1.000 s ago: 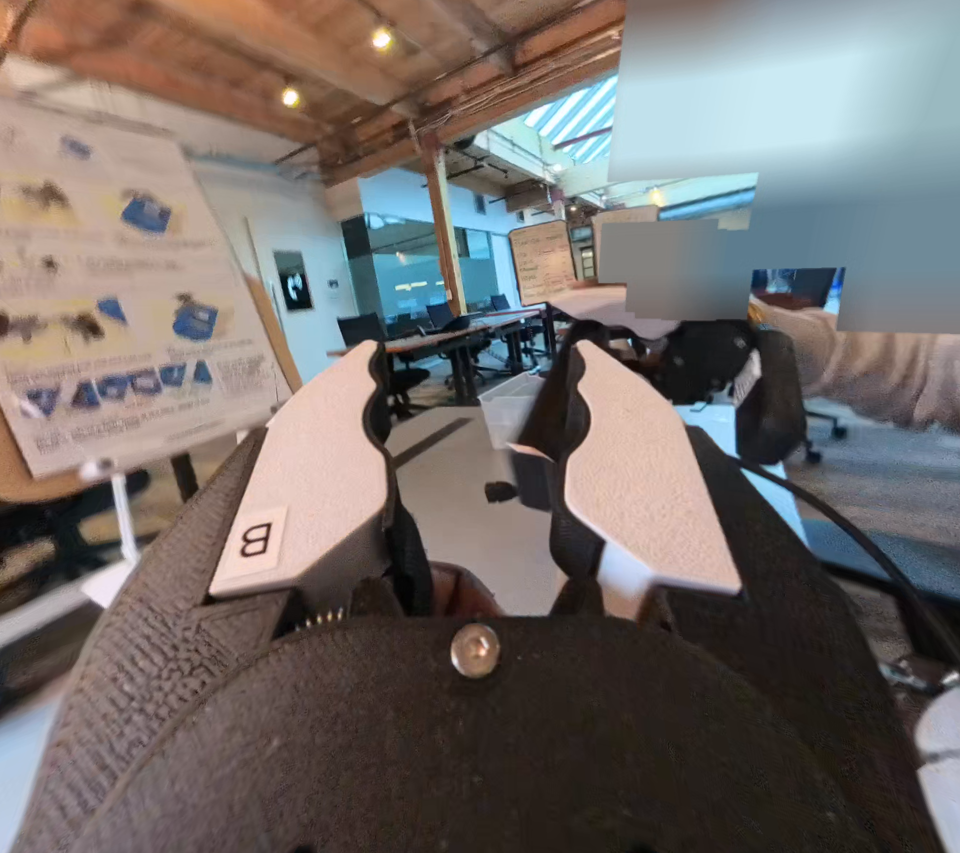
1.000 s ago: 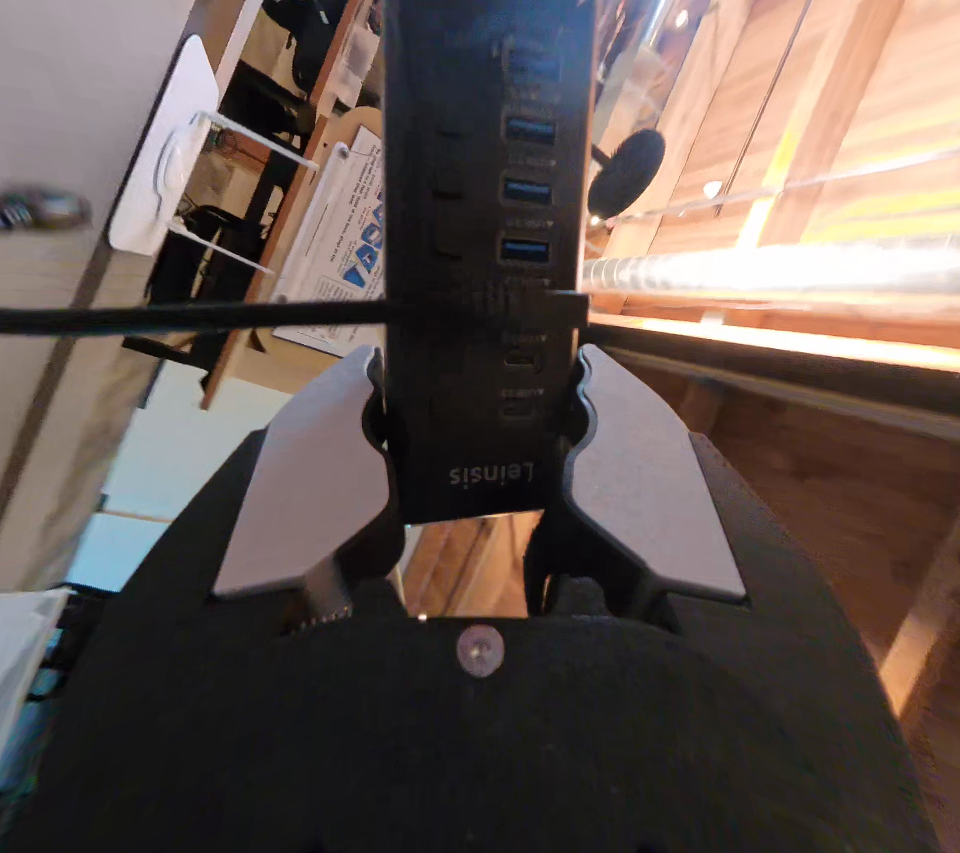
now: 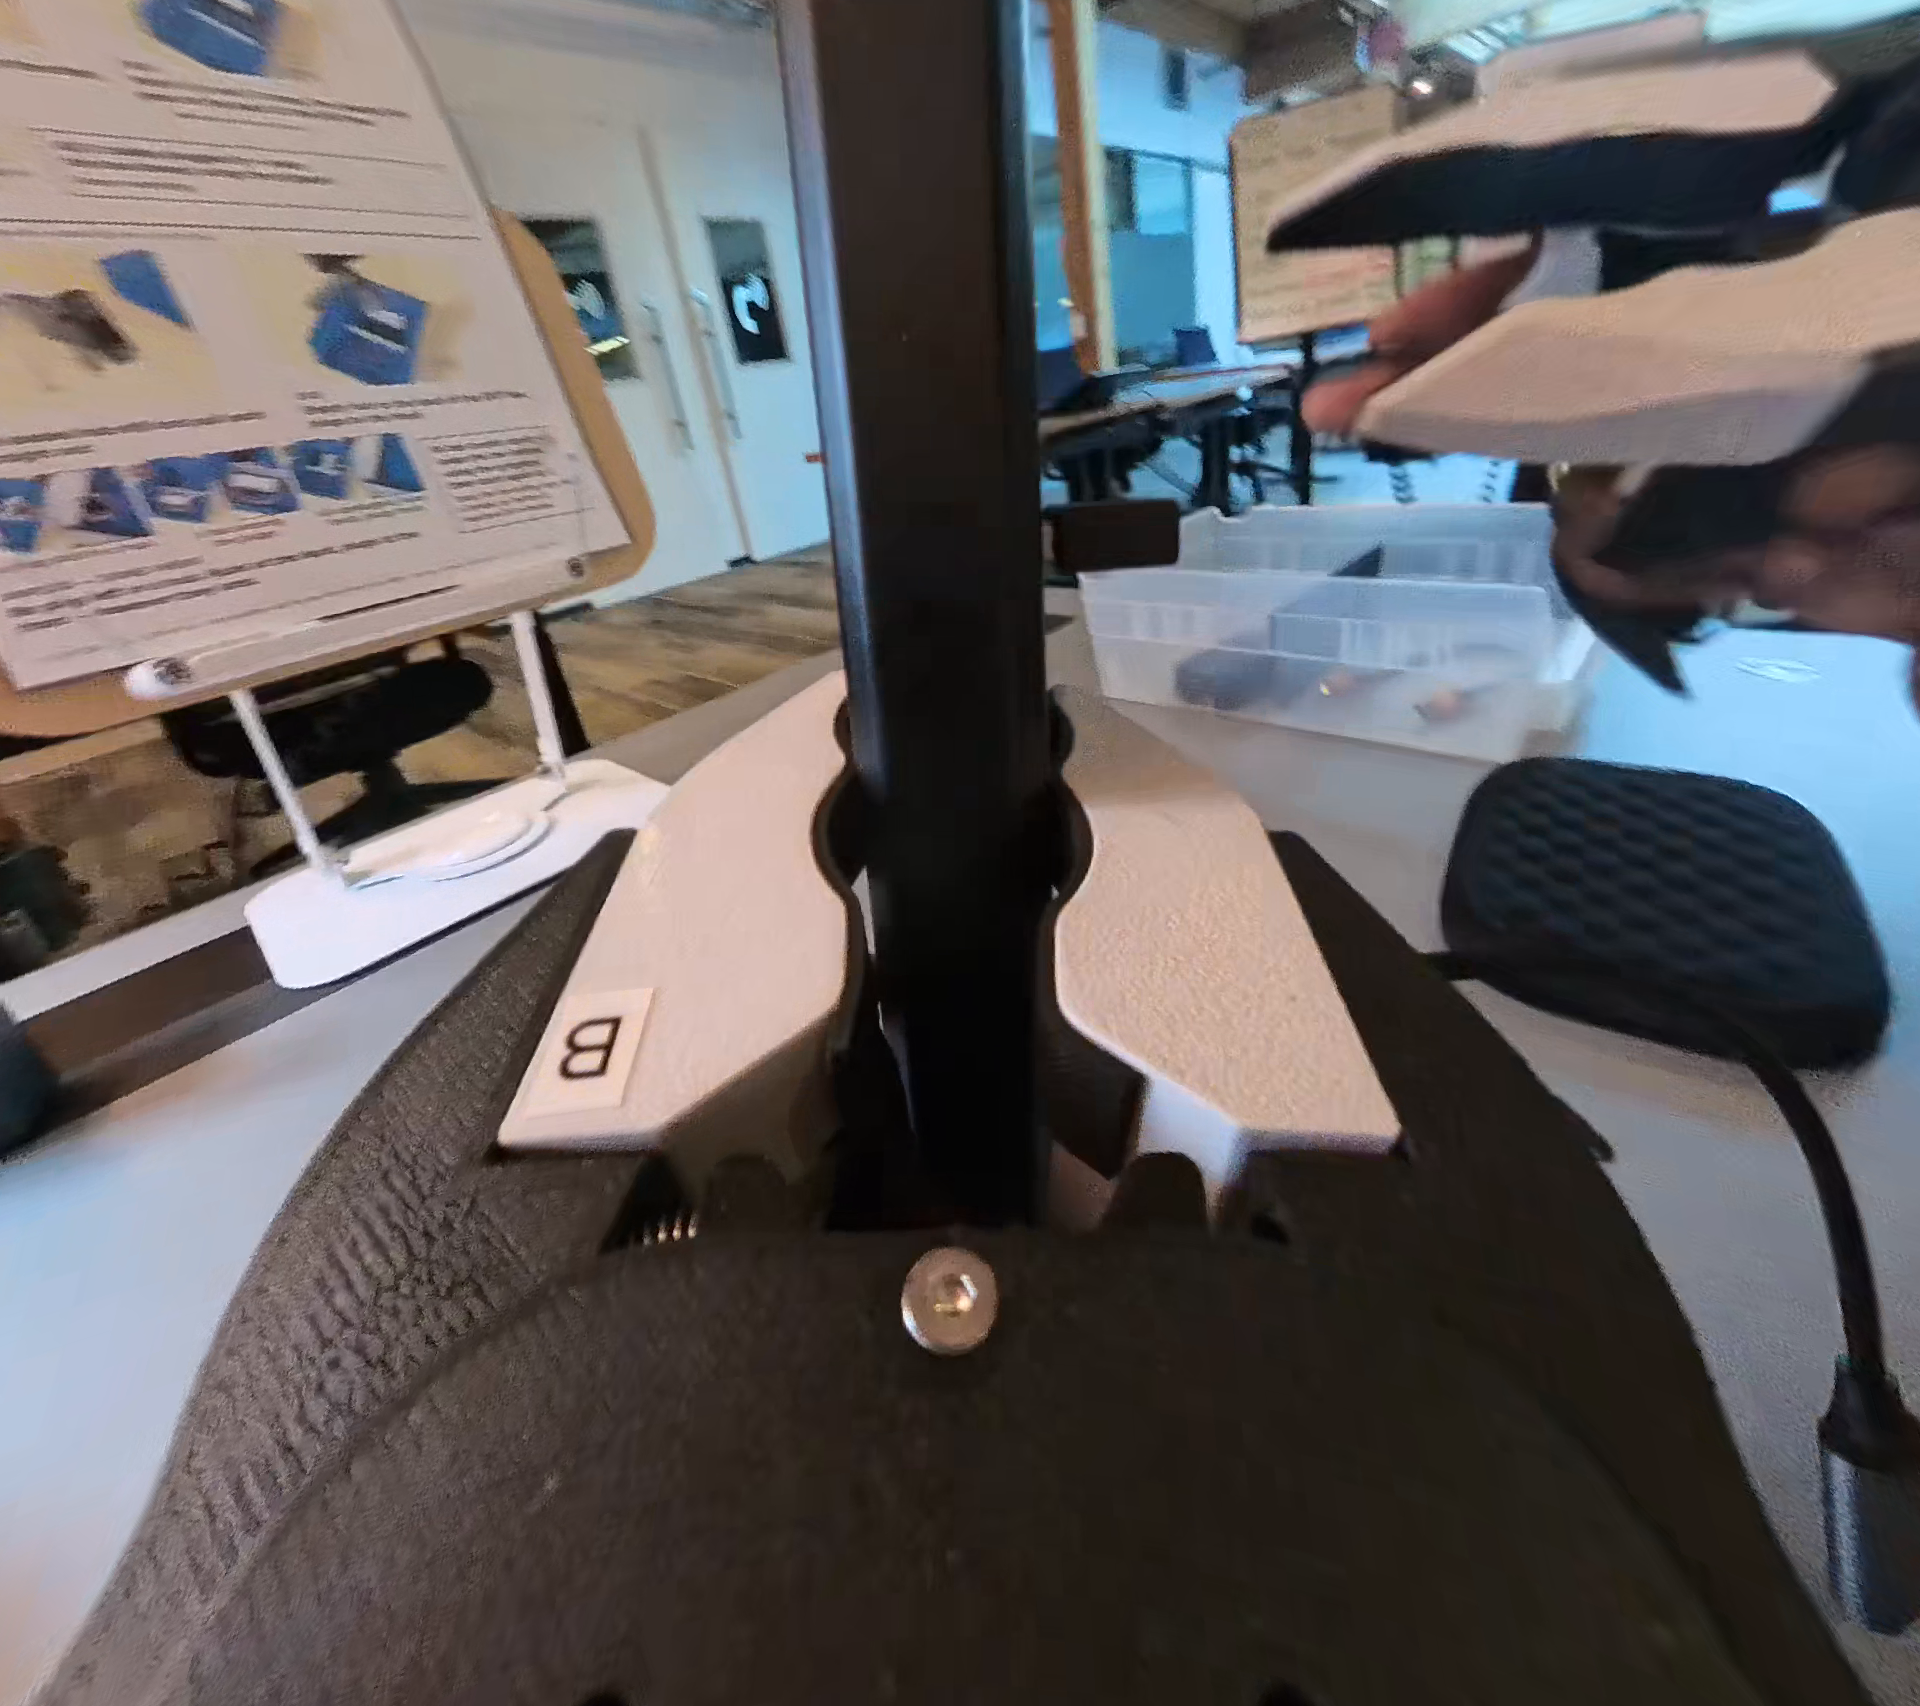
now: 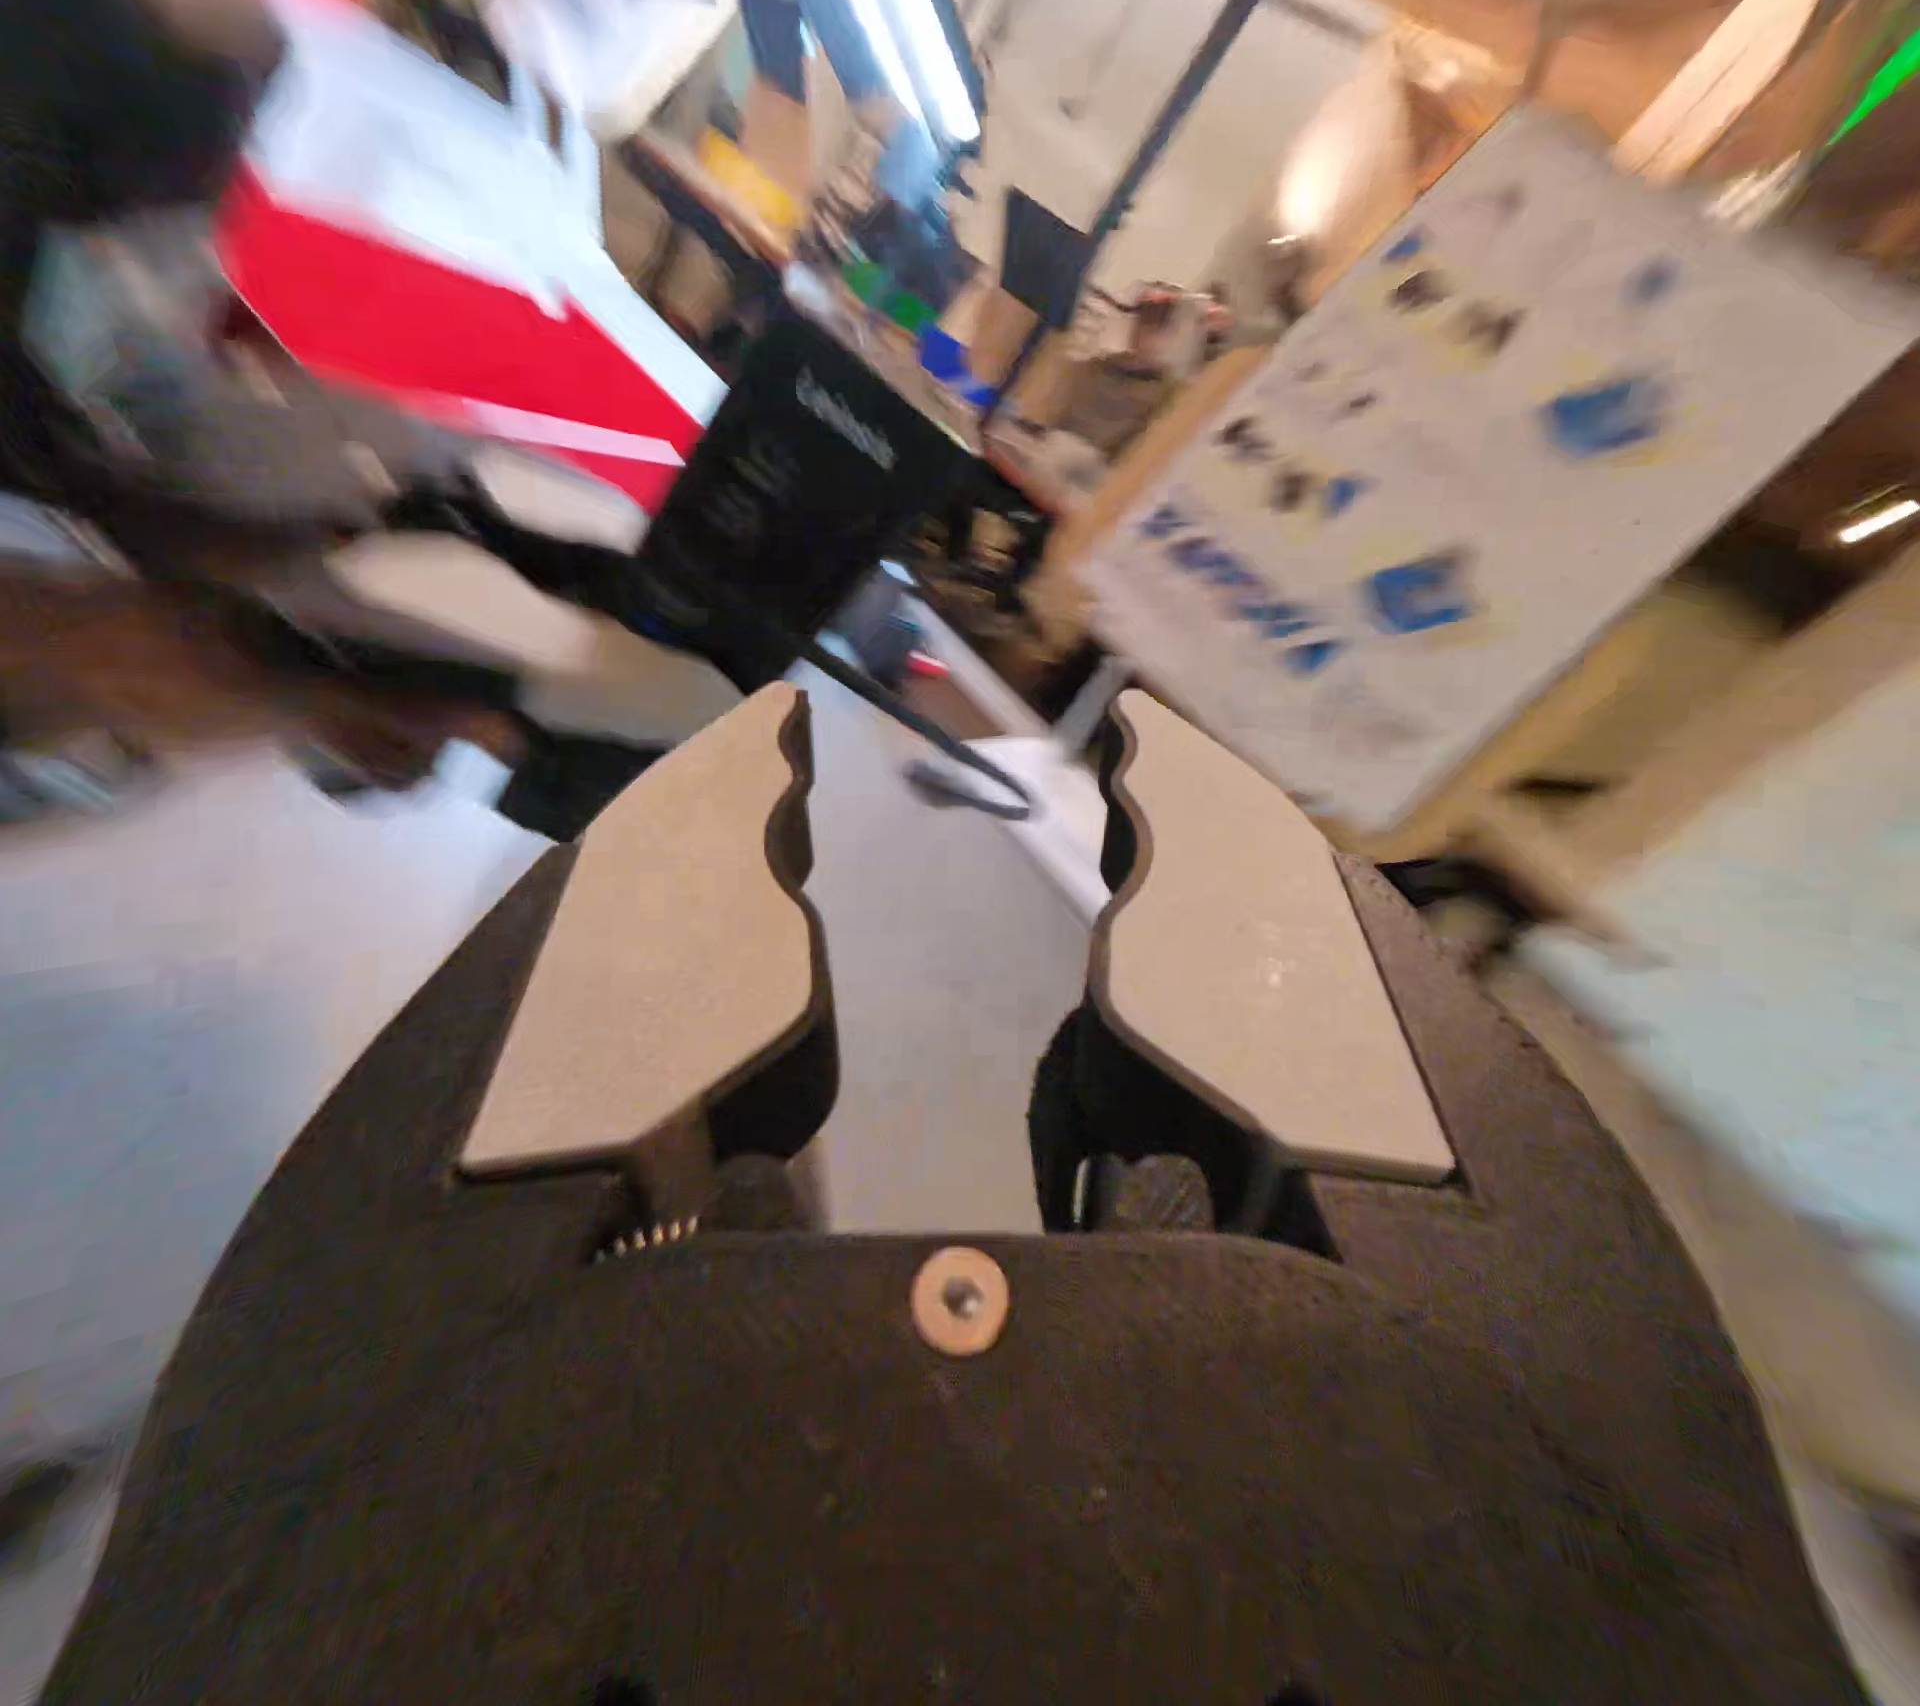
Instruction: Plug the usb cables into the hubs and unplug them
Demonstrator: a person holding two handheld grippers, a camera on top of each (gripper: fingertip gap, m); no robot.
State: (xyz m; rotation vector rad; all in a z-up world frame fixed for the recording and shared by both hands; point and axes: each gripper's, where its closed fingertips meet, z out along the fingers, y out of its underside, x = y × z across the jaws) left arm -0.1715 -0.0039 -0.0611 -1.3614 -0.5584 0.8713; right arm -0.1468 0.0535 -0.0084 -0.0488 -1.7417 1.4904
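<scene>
Hub [image 3: 925, 409], long and black, stands upright between the fingers of my left gripper [image 3: 951, 783], which clench it low on its body, so it rises off the grey table [image 3: 1351, 825] rather than lying on it. From the right wrist view the same hub [image 4: 800, 493] shows farther off, tilted, with a thin black cable [image 4: 935, 747] trailing from its lower end down to the table (that view is badly smeared, so where the cable ends is beyond telling). My right gripper [image 4: 956, 742] is released, its fingers spread with only bare table between them; in the left wrist view it hangs to the right of the hub, well apart from it. Nearer the right edge of the table lies a black textured pouch [image 3: 1662, 908], with another dark cable [image 3: 1829, 1241] running toward the near edge. Behind it sits a clear compartment tray [image 3: 1340, 648]. Toward the left edge stands an instruction sheet on a white stand [image 3: 260, 222].
</scene>
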